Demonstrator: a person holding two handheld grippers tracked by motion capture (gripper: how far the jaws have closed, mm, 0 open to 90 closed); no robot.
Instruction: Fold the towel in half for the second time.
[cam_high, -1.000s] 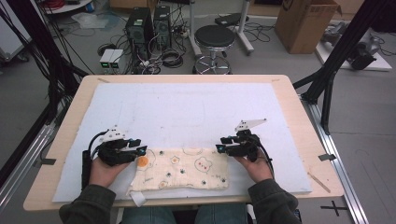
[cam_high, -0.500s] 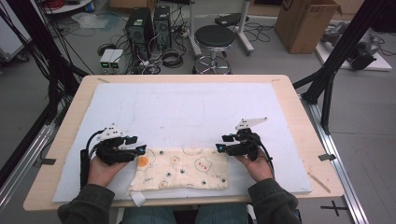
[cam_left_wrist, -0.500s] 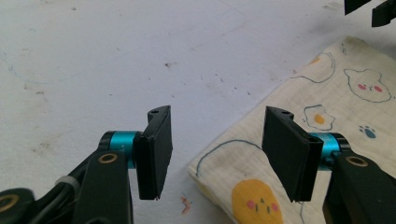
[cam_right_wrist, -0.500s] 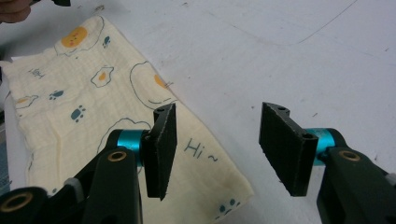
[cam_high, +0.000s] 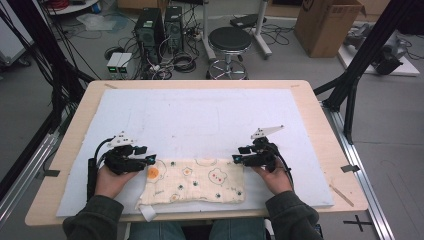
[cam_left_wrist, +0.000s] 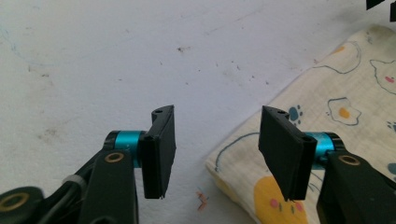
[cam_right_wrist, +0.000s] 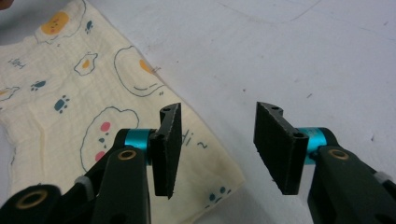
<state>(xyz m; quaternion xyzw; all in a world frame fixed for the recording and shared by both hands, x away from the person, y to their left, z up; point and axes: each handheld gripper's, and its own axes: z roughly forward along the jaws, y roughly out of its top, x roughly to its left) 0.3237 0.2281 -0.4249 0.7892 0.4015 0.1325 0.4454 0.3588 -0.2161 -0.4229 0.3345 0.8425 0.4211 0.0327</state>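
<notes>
where jaws straddle corners, cloth (cam_high: 194, 181) unheld

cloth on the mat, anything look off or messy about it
Slightly. The cloth lies a bit askew on the white mat, edges uneven, with a small white tag sticking out at its near left corner. No tears or spills visible.

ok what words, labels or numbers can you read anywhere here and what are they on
"Hi ~": printed in small dark letters on the cloth, near its edge by the right gripper.
A second small print on the cloth, in the right gripper view beside an egg drawing: too blurred to read.
Cardboard box beyond the table: a dark mark on it, too small to read.
Nothing readable on the grippers or the white mat.
</notes>
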